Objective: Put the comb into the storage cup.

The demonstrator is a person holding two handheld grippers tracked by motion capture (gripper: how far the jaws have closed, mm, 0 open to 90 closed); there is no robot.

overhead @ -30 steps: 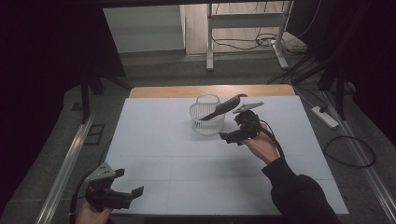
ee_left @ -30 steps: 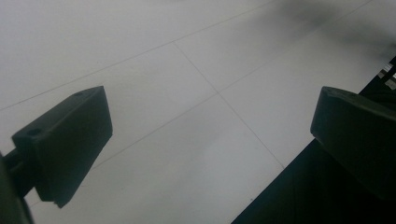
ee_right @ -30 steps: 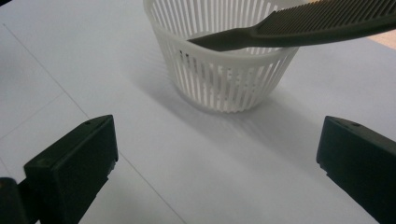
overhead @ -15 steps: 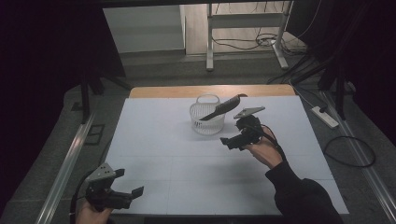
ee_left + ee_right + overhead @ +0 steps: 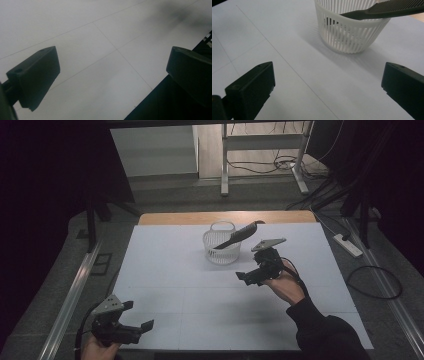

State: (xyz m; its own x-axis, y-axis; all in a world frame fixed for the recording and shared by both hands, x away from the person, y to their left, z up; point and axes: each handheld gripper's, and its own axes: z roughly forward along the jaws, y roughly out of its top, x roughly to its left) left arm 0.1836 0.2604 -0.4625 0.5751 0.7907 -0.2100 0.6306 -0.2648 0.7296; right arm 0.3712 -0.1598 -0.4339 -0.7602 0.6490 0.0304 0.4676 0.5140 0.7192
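A white slatted basket [image 5: 222, 246] [image 5: 348, 32] stands on the white table sheet, towards the back middle. A black comb [image 5: 239, 236] [image 5: 387, 11] leans in it, its toothed end sticking out over the right rim. My right gripper [image 5: 248, 275] hovers open just in front and to the right of the basket, with nothing between its jaws. Near the table's front left corner my left gripper [image 5: 137, 316] is held open over bare sheet; its jaws stand wide apart and empty in the left gripper view.
The white sheet [image 5: 190, 295] covers the table, with a strip of wood [image 5: 225, 217] at the far edge. A power strip [image 5: 348, 245] and cables lie on the floor to the right. A metal rail [image 5: 70, 295] runs along the left.
My right gripper has drawn back from the basket, towards the front of the table. The comb stays in the basket. My left gripper has not moved.
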